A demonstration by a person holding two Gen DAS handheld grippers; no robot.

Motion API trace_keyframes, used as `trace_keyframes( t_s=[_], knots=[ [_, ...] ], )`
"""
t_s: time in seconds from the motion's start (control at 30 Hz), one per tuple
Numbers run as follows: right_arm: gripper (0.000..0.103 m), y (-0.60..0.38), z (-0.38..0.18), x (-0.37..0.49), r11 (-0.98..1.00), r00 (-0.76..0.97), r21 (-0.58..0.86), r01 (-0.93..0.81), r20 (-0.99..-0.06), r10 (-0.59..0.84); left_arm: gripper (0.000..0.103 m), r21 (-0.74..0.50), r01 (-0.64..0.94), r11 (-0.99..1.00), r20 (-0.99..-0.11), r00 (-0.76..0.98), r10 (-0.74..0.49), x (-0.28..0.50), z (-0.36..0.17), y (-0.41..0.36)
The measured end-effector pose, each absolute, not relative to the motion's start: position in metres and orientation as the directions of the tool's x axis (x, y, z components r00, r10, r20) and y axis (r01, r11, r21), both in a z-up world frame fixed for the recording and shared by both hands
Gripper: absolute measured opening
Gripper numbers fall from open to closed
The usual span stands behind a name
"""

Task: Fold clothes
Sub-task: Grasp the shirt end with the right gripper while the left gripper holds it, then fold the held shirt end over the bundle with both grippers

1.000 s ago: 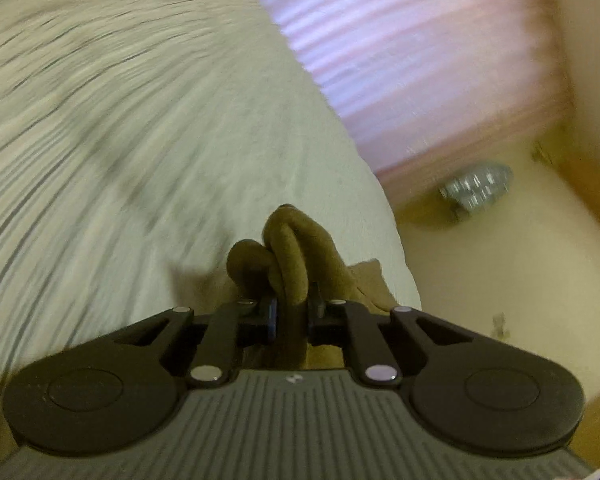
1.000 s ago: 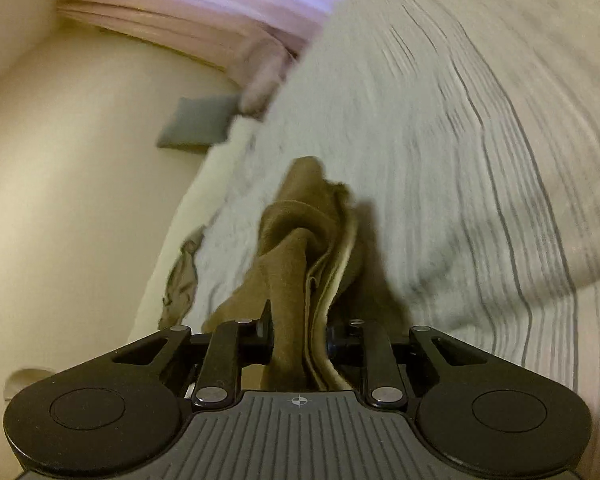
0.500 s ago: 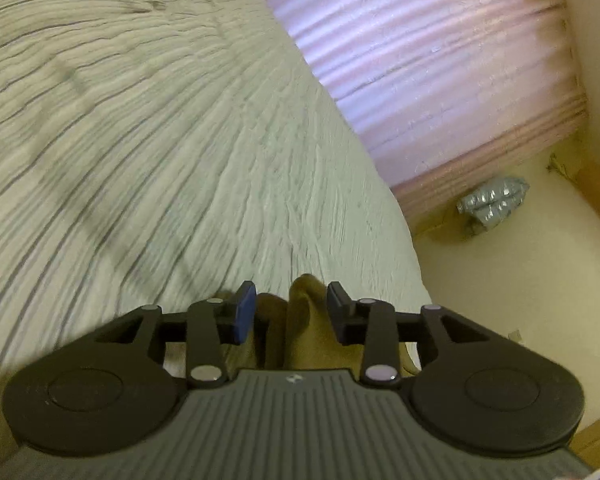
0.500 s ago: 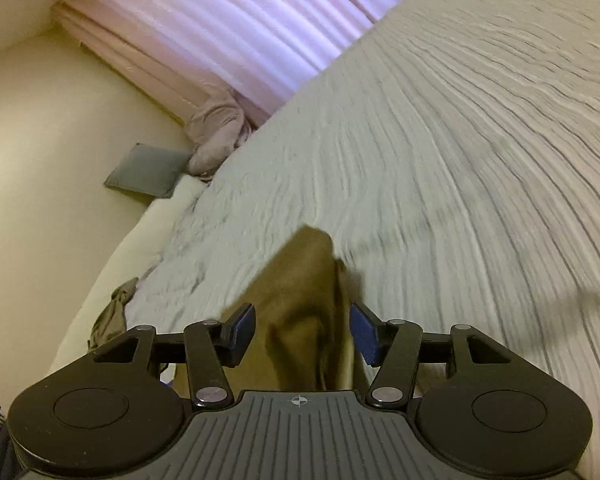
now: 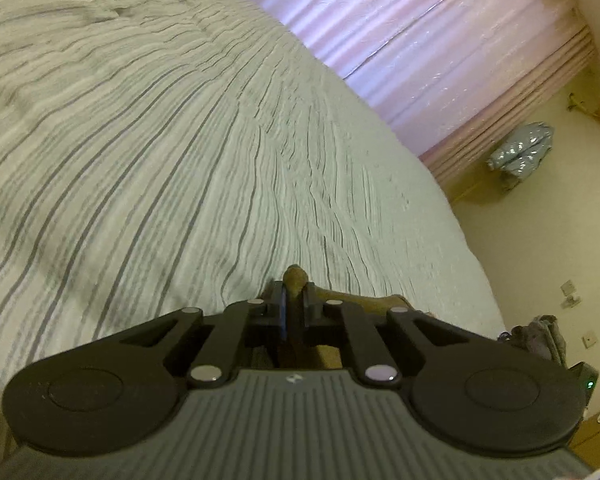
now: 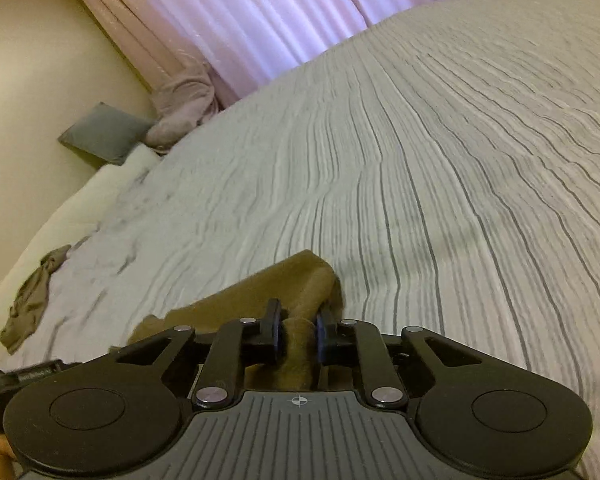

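Note:
A brown garment [image 6: 259, 288] lies near the edge of the striped bed cover [image 6: 420, 160]. My right gripper [image 6: 300, 318] is shut on a bunched fold of it, low over the bed. In the left wrist view only a small brown tip of the garment [image 5: 294, 273] pokes out between the fingers, and a strip runs off to the right. My left gripper [image 5: 294, 291] is shut on that fold. Most of the garment is hidden under both gripper bodies.
The striped bed cover [image 5: 159, 140] stretches ahead to pink curtains [image 5: 420, 40]. A crumpled olive garment [image 6: 29, 300] lies at the bed's left edge, with a grey cushion [image 6: 103, 138] and bundled curtain [image 6: 183, 104] beyond. A silver bag [image 5: 520, 152] sits on the floor.
One second ago both grippers held the brown garment raised. Half a second ago both stood open over it. Now both are shut again on folds of it, low on the bed.

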State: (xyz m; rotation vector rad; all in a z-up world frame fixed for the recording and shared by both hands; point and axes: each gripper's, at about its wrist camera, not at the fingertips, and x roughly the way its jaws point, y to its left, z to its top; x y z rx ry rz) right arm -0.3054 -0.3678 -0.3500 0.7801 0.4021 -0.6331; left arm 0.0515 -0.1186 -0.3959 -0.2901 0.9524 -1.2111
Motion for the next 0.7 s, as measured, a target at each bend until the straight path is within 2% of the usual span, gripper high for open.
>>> trace_keyframes(
  t_s=[0.03, 0.07, 0.13, 0.23, 0.3, 0.37, 0.4, 0.6, 0.7],
  knots=[
    [0.059, -0.367, -0.345, -0.306, 0.539, 0.720, 0.489, 0.686, -0.564, -0.404, 0.013, -0.639, 0.668, 0.383, -0.470, 0.056, -0.881, 0.049, -0.391, -0.116],
    [0.065, -0.363, -0.337, -0.309, 0.541, 0.693, 0.446, 0.713, -0.563, -0.449, 0.016, -0.624, 0.674, 0.395, -0.475, 0.074, -0.877, 0.046, -0.387, -0.113],
    [0.065, -0.350, -0.321, -0.319, 0.550, 0.653, 0.368, 0.750, -0.539, -0.531, 0.016, -0.594, 0.687, 0.419, -0.483, 0.111, -0.868, 0.041, -0.377, -0.108],
    [0.062, -0.326, -0.301, -0.330, 0.586, 0.654, 0.312, 0.748, -0.495, -0.572, 0.013, -0.544, 0.722, 0.427, -0.501, 0.129, -0.856, 0.028, -0.373, -0.114],
    [0.040, -0.306, -0.295, -0.325, 0.643, 0.679, 0.271, 0.716, -0.483, -0.553, 0.010, -0.508, 0.754, 0.417, -0.516, 0.122, -0.848, 0.015, -0.376, -0.126],
    [0.038, -0.288, -0.295, -0.305, 0.705, 0.699, 0.211, 0.677, -0.483, -0.528, 0.007, -0.470, 0.784, 0.405, -0.531, 0.115, -0.839, 0.002, -0.379, -0.138],
    [0.034, -0.281, -0.297, -0.293, 0.725, 0.702, 0.184, 0.663, -0.488, -0.519, 0.006, -0.451, 0.799, 0.398, -0.539, 0.112, -0.835, -0.004, -0.380, -0.144],
    [0.031, -0.280, -0.339, -0.246, 0.737, 0.631, 0.054, 0.674, -0.560, -0.536, 0.003, -0.333, 0.876, 0.349, -0.584, 0.099, -0.806, -0.042, -0.388, -0.179],
    [0.031, -0.287, -0.359, -0.238, 0.726, 0.602, 0.019, 0.688, -0.574, -0.556, 0.003, -0.289, 0.871, 0.398, -0.614, 0.151, -0.775, -0.038, -0.408, -0.182]
  ],
)
